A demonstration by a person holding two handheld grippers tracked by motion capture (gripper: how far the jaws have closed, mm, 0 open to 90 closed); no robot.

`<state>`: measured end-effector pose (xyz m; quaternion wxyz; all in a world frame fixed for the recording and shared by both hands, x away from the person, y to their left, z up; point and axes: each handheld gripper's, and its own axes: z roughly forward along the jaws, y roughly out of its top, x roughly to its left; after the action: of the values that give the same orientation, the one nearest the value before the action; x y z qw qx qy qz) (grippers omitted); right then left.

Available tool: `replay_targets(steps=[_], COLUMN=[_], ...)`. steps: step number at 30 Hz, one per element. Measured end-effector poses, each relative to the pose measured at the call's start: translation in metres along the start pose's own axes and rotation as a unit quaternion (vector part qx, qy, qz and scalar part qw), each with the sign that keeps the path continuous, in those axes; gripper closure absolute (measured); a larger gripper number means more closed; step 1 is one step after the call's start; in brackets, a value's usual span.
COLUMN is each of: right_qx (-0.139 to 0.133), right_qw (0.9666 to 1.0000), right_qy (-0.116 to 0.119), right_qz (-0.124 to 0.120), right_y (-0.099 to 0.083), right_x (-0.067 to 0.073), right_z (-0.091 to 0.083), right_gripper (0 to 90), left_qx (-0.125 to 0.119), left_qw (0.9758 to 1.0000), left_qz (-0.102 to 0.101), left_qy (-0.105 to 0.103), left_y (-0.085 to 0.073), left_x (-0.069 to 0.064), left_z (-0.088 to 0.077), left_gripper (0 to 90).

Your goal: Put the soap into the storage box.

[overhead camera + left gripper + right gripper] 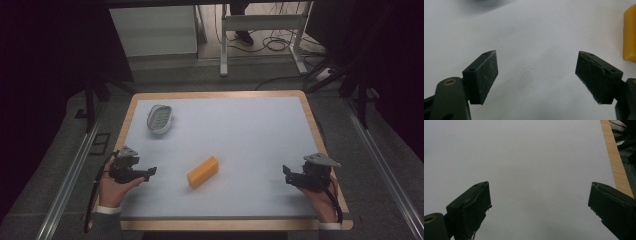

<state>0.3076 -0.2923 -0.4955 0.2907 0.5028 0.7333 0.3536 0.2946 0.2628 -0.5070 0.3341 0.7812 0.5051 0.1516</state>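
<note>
We held both grippers low over table [260, 130], nothing grasped. Left gripper [150, 172], jaws spread wide, sat near orange block [202, 172], block at its 3 o'clock. Right gripper [287, 176], jaws spread, well apart. Dish [160, 119], perhaps soap tray, waited at 11 o'clock. Pickup not begun.

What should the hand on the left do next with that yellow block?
Probably slide the left gripper toward the yellow block, so its fingers come either side of it. The fingers stand wide open with nothing between them, and the block lies untouched on the table, just off to their side. The right gripper sits farther away.
</note>
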Motion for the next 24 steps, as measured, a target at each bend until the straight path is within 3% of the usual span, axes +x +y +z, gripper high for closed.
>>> replay_targets(steps=[16,24], right_qx=[0.005,-0.002], right_qw=[1.0000,0.9999], right_qy=[0.005,0.011], right_qz=[-0.004,-0.002], right_y=[0.000,0.000], right_x=[-0.001,-0.005], right_z=[0.002,-0.001], right_gripper=[4.4,4.4], left_qx=[0.000,0.009], left_qw=[1.0000,0.9992], left_qz=[0.005,0.015], left_qy=[0.001,-0.035], left_y=[0.004,0.014], left_x=[-0.004,-0.013], left_z=[-0.005,-0.015], left_gripper=[18.8,19.0])
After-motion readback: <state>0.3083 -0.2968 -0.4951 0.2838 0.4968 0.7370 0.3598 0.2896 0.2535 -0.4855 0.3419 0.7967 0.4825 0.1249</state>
